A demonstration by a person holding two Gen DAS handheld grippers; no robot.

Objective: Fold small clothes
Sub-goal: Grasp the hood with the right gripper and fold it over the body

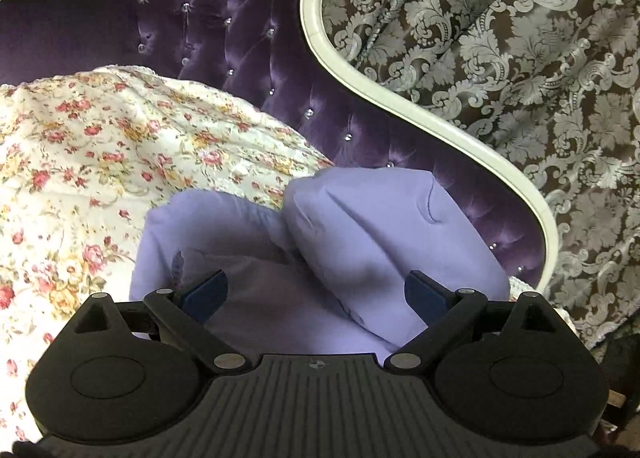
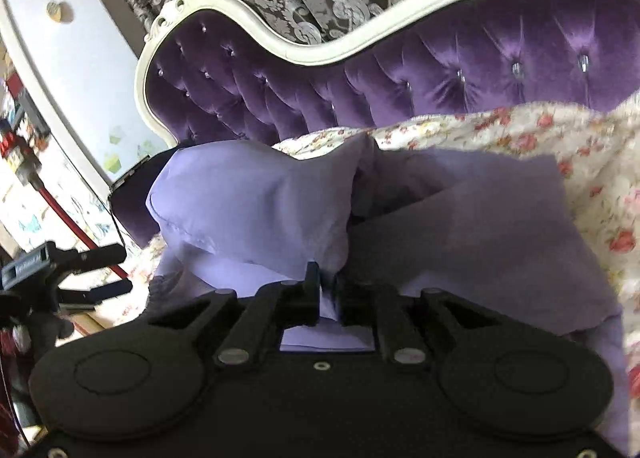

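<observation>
The lilac garment (image 1: 248, 226) is lying on the floral bedspread (image 1: 80, 146) in front of the purple tufted headboard (image 1: 248, 58). The right claw (image 2: 323, 286) is pinching a raised fold of it, with fabric bunching ahead and to its left. The left claw (image 1: 316, 290) is hovering spread and empty just above the cloth, its nearer flap lying ahead and rightward.

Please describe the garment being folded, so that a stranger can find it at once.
Find the purple tufted headboard with its white frame. Below it lies a floral quilt, and on the quilt is the garment. It is plain lilac, the only unpatterned cloth there.
</observation>
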